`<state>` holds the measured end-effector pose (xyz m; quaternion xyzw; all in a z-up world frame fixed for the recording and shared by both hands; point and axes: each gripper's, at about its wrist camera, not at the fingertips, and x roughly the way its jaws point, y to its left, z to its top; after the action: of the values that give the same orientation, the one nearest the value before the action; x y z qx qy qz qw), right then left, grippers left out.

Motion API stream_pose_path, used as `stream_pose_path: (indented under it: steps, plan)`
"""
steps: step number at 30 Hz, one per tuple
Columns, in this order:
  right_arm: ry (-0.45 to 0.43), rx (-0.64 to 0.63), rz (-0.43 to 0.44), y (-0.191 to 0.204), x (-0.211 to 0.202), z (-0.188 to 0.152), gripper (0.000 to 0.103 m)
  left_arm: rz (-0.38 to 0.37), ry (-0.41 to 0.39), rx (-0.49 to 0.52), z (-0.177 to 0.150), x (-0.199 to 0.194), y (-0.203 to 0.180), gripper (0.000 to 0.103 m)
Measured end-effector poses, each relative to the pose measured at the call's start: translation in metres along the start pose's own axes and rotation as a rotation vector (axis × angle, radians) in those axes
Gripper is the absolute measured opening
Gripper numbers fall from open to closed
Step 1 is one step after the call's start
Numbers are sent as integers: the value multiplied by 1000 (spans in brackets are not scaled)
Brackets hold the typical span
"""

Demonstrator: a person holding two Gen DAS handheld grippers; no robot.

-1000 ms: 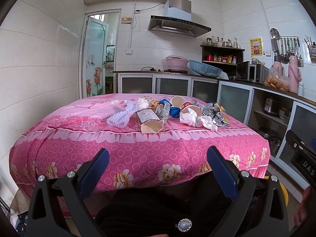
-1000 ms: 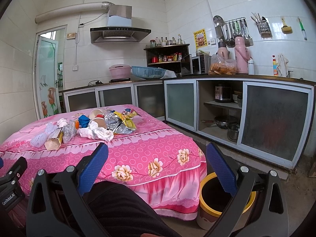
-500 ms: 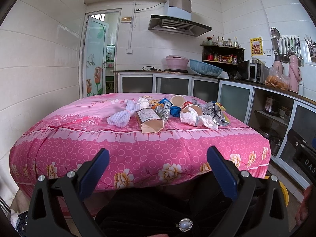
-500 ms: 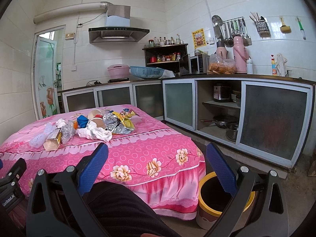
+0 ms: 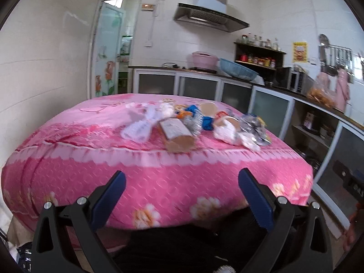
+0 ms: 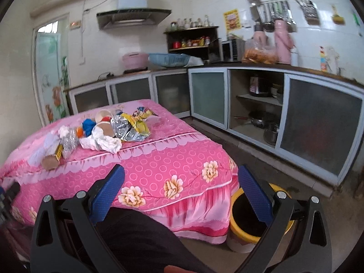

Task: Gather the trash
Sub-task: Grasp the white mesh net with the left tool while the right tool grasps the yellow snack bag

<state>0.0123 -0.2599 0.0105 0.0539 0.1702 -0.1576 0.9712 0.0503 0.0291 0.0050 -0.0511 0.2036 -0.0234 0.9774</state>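
A heap of trash lies on the pink-clothed table [image 5: 159, 177]: a brown carton [image 5: 177, 134], white plastic wrap [image 5: 141, 125], crumpled white tissue [image 5: 229, 134], paper cups [image 5: 208, 109], a silver foil bag [image 6: 129, 127] and blue scraps. A yellow-rimmed bin [image 6: 252, 223] stands on the floor by the table's right corner. My left gripper [image 5: 182, 193] is open and empty, below the table's front edge. My right gripper [image 6: 180, 192] is open and empty, low, beside the bin.
Kitchen cabinets [image 6: 261, 104] with open shelves of pots run along the right wall and back. A glass door [image 5: 109, 52] is at the far left. The person's dark-clothed lap [image 6: 136, 238] is under both grippers. The tissue also shows in the right wrist view [image 6: 104, 143].
Both grippers have lifted and moved closer to the table; the views are blurred by motion. The right view has swung left and tilted. Both stay open and empty.
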Motion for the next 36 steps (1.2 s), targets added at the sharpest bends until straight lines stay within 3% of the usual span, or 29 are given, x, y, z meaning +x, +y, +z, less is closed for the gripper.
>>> stream_pose_path:
  steps: [4,9,14,18,21,25,31,36]
  plan:
    - [1,-81,50,6,15,9,95,-68,27,-48,14,18,23,95]
    - [155,-97,269,15,56,21,95,-151,193,-79,21,52,42,95]
    - [204,-80,375,26,91,37,95,-96,225,-116,34,75,63,95]
    - [264,-169,431,44,120,49,95,-41,182,-52,57,82,73,95]
    - [271,-177,408,46,141,60,95,-1,211,20,73,94,73,95]
    - [264,-183,365,50,175,80,95,-38,272,72,88,114,75,95]
    - [298,-304,316,76,215,95,95,-78,328,24,102,146,89,95]
    - [316,-358,305,95,234,97,95,-60,362,100,101,165,81,95]
